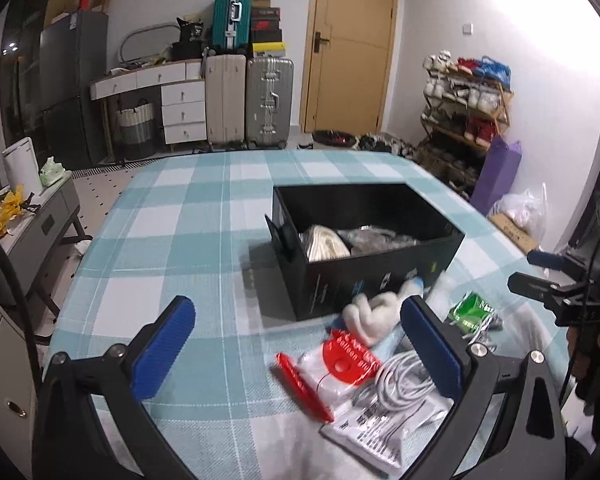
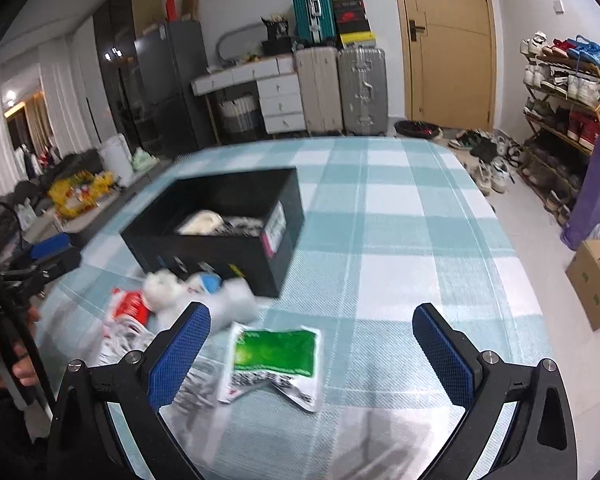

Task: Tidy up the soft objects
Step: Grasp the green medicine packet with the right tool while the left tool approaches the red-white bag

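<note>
A black open box [image 1: 376, 276] [image 2: 204, 248] sits on the teal checked tablecloth [image 1: 188, 224] [image 2: 400, 240] and holds a cream soft item [image 1: 325, 243] [image 2: 202, 222] and a grey one [image 1: 374, 237]. In front of the box lie a white soft toy [image 1: 370, 314] [image 2: 162, 286], a red-and-white packet [image 1: 342, 360] [image 2: 130, 306], a bagged white cable [image 1: 400, 384] and a green packet [image 1: 471, 308] [image 2: 276, 354]. My left gripper [image 1: 300, 348] is open above the red packet. My right gripper [image 2: 312, 354] is open over the green packet.
Suitcases [image 1: 246, 100], a white drawer desk [image 1: 180, 104] and a wooden door [image 1: 350, 46] stand behind the table. A shoe rack [image 1: 466, 100] and a purple bag [image 1: 498, 174] are at the right. A grey side table [image 1: 28, 224] is at the left.
</note>
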`<state>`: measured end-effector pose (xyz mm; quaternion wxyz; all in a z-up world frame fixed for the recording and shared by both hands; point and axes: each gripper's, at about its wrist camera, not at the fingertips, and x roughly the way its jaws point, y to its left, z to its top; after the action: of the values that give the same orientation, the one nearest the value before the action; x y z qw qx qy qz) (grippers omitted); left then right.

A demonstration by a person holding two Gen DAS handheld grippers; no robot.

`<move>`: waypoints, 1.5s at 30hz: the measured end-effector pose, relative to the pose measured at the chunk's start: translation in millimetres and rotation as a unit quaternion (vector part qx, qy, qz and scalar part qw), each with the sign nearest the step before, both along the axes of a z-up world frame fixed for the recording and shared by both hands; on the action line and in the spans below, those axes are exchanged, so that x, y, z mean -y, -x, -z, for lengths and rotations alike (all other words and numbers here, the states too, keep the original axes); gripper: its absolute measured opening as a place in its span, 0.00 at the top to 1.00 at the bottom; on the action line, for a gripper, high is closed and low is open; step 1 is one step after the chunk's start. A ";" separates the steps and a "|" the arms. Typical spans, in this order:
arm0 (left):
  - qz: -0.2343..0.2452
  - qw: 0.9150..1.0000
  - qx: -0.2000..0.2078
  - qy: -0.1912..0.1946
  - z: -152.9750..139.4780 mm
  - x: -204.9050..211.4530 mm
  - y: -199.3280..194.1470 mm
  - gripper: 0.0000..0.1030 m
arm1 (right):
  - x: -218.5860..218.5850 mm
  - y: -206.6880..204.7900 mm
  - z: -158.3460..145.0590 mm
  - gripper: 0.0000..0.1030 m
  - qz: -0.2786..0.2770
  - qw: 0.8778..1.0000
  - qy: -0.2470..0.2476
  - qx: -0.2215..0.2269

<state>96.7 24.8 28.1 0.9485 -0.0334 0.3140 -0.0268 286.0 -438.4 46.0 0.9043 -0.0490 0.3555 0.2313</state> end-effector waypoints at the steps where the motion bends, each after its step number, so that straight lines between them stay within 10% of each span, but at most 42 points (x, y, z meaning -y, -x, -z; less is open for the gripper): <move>1: 0.000 1.000 0.000 -0.006 2.0 0.5 -0.1 0.00 | -1.2 -1.7 3.4 0.00 0.002 1.000 0.009 -0.005; 45: -0.009 0.999 -0.049 0.000 34.1 -10.8 -7.3 0.00 | -21.6 -28.5 53.7 0.00 -0.038 0.989 0.110 -0.088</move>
<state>104.0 35.6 -6.0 0.9322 -0.0371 0.3597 -0.0166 314.5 -416.9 -7.7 0.8494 -0.1410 0.4545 0.2281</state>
